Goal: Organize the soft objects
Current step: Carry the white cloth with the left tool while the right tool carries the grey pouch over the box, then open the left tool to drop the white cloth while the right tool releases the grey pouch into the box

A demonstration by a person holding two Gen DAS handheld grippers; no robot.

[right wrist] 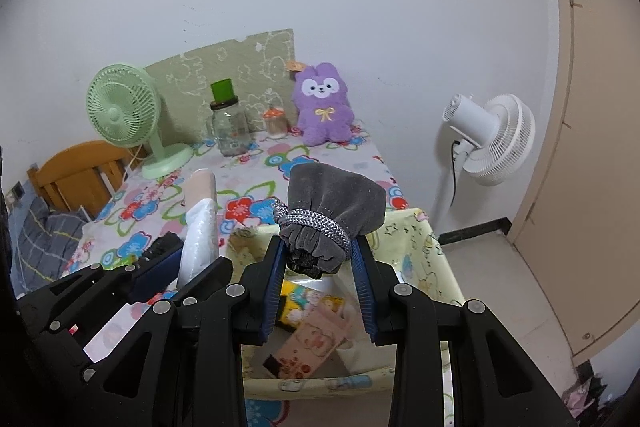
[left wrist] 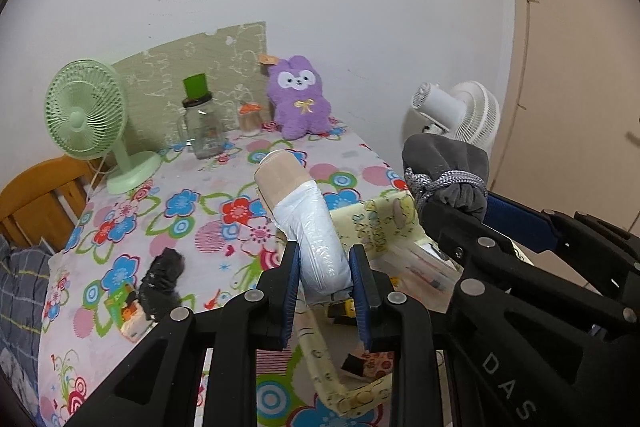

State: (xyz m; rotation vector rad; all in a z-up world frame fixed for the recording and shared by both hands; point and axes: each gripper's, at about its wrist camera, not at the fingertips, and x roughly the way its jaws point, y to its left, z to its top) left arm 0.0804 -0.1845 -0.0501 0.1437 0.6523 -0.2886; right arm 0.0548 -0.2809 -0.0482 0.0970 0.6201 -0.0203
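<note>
My left gripper (left wrist: pixel 325 267) is shut on a white and beige soft roll (left wrist: pixel 298 207), held up above the table; the roll also shows in the right wrist view (right wrist: pixel 200 223). My right gripper (right wrist: pixel 318 259) is shut on the tied neck of a grey velvet drawstring pouch (right wrist: pixel 336 203), held above a pale yellow fabric box (right wrist: pixel 420 247) at the table's right edge; the pouch also shows in the left wrist view (left wrist: pixel 444 163). A purple plush bunny (left wrist: pixel 298 99) sits at the back of the table by the wall.
On the flowered tablecloth (left wrist: pixel 180 211) stand a green desk fan (left wrist: pixel 86 115), a glass jar with a green lid (left wrist: pixel 200 123) and a small jar (left wrist: pixel 250 117). A black fuzzy item (left wrist: pixel 162 279) lies front left. A white floor fan (right wrist: pixel 492 143) stands right. The box holds small packets (right wrist: pixel 316 331).
</note>
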